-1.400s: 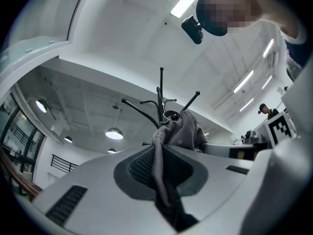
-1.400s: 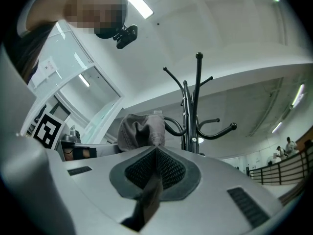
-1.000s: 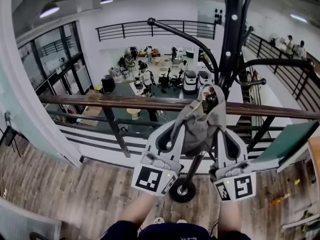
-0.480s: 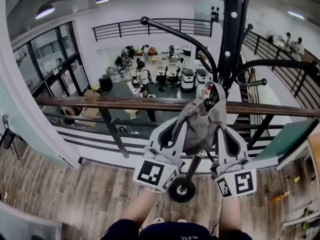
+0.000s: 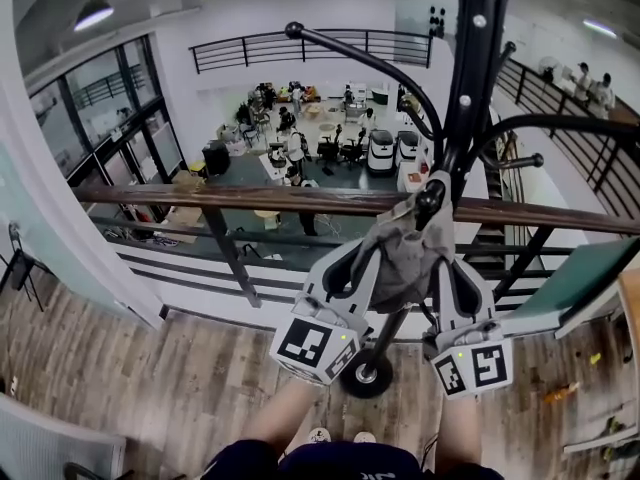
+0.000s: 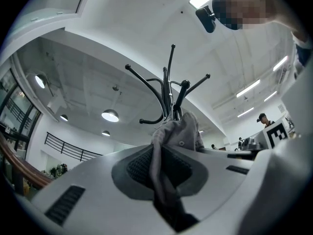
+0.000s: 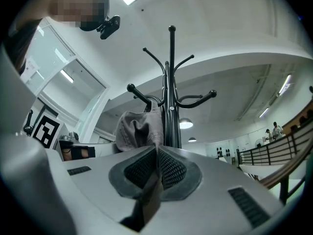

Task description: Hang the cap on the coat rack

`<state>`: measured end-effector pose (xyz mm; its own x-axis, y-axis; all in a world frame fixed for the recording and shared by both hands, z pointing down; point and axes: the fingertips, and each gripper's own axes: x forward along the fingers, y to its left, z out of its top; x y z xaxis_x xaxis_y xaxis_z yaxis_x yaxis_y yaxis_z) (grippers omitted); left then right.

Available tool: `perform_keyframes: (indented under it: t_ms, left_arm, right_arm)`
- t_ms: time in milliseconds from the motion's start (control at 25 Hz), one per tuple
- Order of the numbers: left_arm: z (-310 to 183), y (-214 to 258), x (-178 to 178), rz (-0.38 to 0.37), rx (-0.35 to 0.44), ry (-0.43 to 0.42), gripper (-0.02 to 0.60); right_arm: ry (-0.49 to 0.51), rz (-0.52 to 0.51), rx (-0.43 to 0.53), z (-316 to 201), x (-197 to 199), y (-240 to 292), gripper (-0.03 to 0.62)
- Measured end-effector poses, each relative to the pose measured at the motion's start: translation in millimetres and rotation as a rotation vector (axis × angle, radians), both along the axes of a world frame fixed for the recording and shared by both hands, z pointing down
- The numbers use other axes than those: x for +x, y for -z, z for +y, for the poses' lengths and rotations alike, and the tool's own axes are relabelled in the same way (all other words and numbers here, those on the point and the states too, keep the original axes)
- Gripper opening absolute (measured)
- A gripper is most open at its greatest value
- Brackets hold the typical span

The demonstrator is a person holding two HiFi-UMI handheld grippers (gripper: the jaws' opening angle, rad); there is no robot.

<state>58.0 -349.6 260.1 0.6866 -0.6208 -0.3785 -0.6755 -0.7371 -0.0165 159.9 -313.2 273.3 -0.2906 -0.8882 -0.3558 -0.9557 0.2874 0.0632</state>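
Left gripper (image 6: pixel 161 166) is clamped narrowly on the grey cap (image 6: pixel 179 131); fabric is also pinched by the right gripper (image 7: pixel 156 166), whose jaws are opening. The cap is held against the coat rack (image 5: pixel 470 88), at a lower hook.

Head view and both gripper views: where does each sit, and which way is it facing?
Head view: on the person's head, looking steeply down at cap, coat rack, floor; forearms, left gripper, right gripper show.
Left gripper view: on that gripper, looking up along jaws shut on cap fabric.
Right gripper view: likewise upward; jaws opening, fabric between them.
All three share cap and coat rack.
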Motion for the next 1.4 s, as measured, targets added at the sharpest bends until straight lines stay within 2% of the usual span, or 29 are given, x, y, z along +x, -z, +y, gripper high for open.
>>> perform_keyframes:
  t_ms: [120,240,360,480,720,1000,1400]
  left_arm:
    - [7,5,-6,0.049,0.016,-0.001,0.046]
    - [16,11,-11,0.1,0.038,-0.015,0.115]
    - [23,10,-9,0.071,0.042,-0.029,0.222]
    - [31,6,-12,0.027,0.049,0.007,0.255]
    - [41,-14,-30,-0.022,0.025,0.078,0.255]
    - [47,-58,-50,-0.054,-0.086,0.143,0.255]
    - [61,-141,-59,-0.172,-0.247,0.165,0.255]
  right_arm:
    - [0.033,-0.01,0.016,5,-5,3,0.047]
    - [0.07,0.008,0.027,11,-10,6,0.174]
    - [0.071,0.013,0.023,17,-9,5,0.234]
    - [0.058,0.037,0.0,24,-10,-1,0.273]
    - [0.024,0.057,-0.05,36,-9,-21,0.291]
    - [0.006,0.051,-0.144,42,-8,-61,0.291]
    - [0.029,0.114,-0.294,49,-24,-128,0.291]
